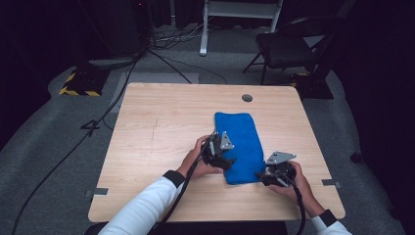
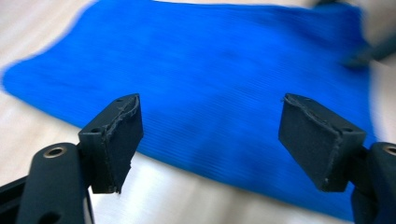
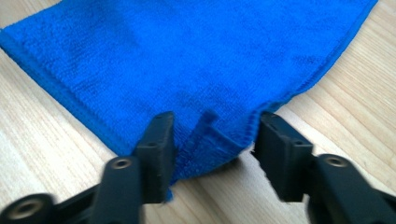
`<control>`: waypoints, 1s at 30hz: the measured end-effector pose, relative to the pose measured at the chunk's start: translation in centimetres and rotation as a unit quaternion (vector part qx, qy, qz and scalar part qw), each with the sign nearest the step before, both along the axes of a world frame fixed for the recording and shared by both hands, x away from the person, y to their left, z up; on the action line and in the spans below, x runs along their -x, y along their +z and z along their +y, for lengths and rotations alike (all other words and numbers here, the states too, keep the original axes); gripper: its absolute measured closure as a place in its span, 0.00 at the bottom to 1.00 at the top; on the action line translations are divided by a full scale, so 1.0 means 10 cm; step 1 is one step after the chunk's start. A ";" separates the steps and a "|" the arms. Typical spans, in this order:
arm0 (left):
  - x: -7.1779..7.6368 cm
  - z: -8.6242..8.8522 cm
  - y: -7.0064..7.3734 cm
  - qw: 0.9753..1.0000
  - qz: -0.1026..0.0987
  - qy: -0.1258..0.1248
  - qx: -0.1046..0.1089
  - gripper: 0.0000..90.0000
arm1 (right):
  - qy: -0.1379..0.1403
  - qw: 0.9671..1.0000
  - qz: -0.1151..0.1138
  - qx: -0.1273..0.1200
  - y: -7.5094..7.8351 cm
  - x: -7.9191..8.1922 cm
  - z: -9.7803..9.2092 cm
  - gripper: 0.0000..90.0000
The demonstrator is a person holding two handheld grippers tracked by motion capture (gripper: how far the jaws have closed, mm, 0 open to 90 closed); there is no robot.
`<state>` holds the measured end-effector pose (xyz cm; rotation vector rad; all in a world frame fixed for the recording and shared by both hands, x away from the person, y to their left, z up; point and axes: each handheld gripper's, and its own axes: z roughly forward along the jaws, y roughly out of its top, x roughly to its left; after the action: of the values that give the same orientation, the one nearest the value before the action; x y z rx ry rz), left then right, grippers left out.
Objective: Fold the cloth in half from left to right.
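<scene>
Towel (image 1: 241, 147) corner lies between the parted right gripper (image 3: 212, 140); left gripper (image 2: 210, 135) released at its edge.

A bright blue towel (image 1: 240, 147) of ribbed terry lies folded into a long narrow strip on the bench (image 1: 156, 127), running away from the person, slightly right of centre. It lies flat, except at its near corner (image 3: 210, 135), where the layered edges lift and pucker off the wood.

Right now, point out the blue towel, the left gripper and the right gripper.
blue towel (image 1: 240, 132): high view, flat middle.
left gripper (image 2: 210, 135): left gripper view, midway between open fingertips.
right gripper (image 3: 212, 149): right gripper view, between fingertips astride the towel corner.
</scene>
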<state>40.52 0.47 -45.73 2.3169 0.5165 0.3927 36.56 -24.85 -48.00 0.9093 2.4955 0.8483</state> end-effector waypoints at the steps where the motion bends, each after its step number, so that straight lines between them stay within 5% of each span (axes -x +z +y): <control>1: 0.06 0.00 -0.01 1.000 0.002 -0.005 0.001 0.25 | 0.000 1.000 0.000 0.000 0.00 0.00 0.00 0.47; 6: 0.39 -0.06 -0.18 0.999 0.019 -0.037 -0.021 0.24 | -0.005 1.000 0.013 -0.005 -0.02 -0.01 -0.09 0.40; 11: 0.46 -0.08 -0.29 0.998 0.026 -0.042 -0.034 0.26 | -0.014 1.000 0.012 -0.011 0.01 -0.03 -0.17 0.37; 19: 0.43 0.03 -0.34 0.997 0.052 -0.052 -0.023 0.56 | -0.009 1.000 -0.001 -0.030 0.00 -0.07 -0.26 0.36; 23: 0.43 0.10 -0.33 0.997 0.045 -0.060 -0.028 0.75 | -0.001 1.000 -0.007 -0.027 -0.01 -0.08 -0.23 0.37; 30: 0.47 0.23 -0.33 0.996 0.042 -0.064 -0.034 0.88 | 0.008 1.000 -0.010 -0.022 -0.05 -0.12 -0.14 0.39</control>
<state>35.82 2.73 -49.01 2.4264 0.3978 0.2555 37.72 -26.22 -48.51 0.8906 2.4791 0.9174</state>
